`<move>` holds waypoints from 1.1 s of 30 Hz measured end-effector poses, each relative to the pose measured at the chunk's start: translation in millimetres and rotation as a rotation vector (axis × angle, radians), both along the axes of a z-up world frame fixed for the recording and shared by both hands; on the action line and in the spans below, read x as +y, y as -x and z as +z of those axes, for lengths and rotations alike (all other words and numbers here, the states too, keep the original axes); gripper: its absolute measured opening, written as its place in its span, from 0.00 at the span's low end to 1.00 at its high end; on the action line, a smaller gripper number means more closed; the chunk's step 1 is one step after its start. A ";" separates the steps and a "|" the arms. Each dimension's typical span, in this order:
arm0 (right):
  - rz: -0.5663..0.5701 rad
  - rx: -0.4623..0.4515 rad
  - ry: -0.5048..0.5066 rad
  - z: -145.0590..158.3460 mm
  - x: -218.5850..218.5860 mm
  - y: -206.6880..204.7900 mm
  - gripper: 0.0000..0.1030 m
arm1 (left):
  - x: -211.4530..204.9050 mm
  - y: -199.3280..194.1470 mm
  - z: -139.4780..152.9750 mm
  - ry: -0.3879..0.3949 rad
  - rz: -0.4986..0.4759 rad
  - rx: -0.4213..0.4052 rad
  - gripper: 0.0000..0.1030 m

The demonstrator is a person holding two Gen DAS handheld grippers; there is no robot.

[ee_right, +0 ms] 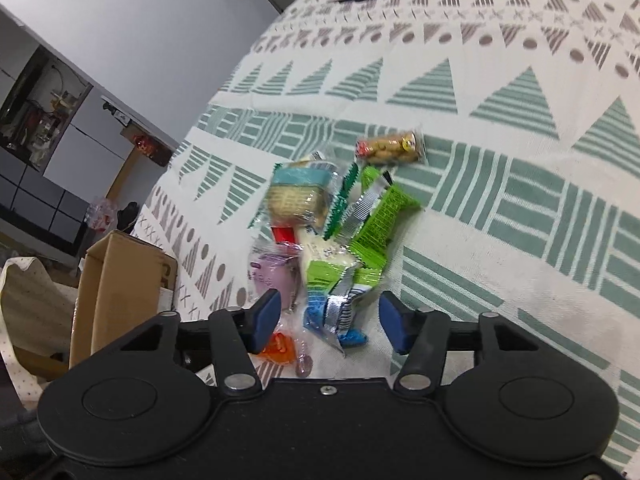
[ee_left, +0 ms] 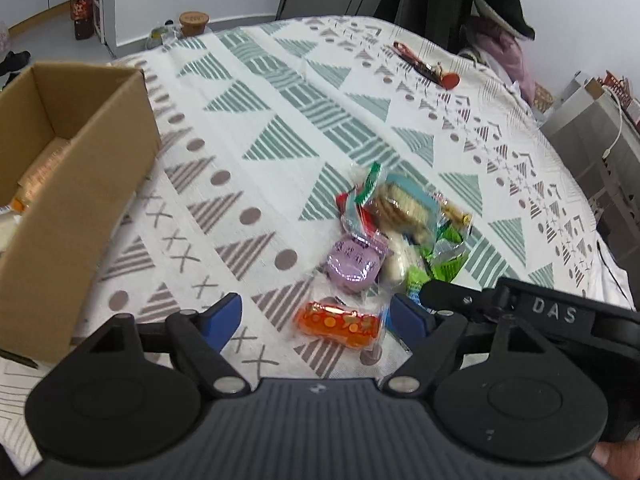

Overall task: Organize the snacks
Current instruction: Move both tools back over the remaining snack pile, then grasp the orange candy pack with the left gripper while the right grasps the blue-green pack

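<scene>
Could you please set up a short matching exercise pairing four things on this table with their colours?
Things:
1. snack nearest the left gripper
2. round wrapped snack
3. box
4. crinkled packet by the right gripper

Colours:
A. brown
B. green
C. orange
D. purple

Pairs: 1-C, 2-D, 3-A, 4-B.

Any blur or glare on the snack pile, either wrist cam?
Left wrist: orange foil-wrapped snack and purple wrapped snack show glare, mildly soft. Right wrist: bright green snack packet smeared by blur; silver foil glints. Both: strong fisheye bending.
</scene>
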State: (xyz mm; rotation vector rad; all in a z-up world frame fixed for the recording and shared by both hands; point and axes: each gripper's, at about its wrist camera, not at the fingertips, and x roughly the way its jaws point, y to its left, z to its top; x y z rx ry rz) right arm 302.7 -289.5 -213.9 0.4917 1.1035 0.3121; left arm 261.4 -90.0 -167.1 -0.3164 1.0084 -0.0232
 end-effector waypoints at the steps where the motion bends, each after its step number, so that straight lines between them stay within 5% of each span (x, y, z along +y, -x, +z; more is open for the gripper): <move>1: 0.002 0.010 -0.004 -3.2 0.0 -2.1 0.49 | -0.7 -1.2 -2.1 0.000 0.001 0.004 0.78; 10: 0.048 0.067 0.001 -17.8 1.5 -5.5 0.26 | -4.7 -9.0 -14.1 -0.015 0.020 0.035 0.78; 20: 0.015 0.059 0.035 -13.7 -8.1 4.3 0.25 | -13.5 -13.1 -24.6 -0.077 0.134 0.071 0.79; 33: 0.050 0.048 0.052 -11.2 0.7 3.5 0.31 | -7.1 3.8 -26.4 -0.010 0.137 0.104 0.77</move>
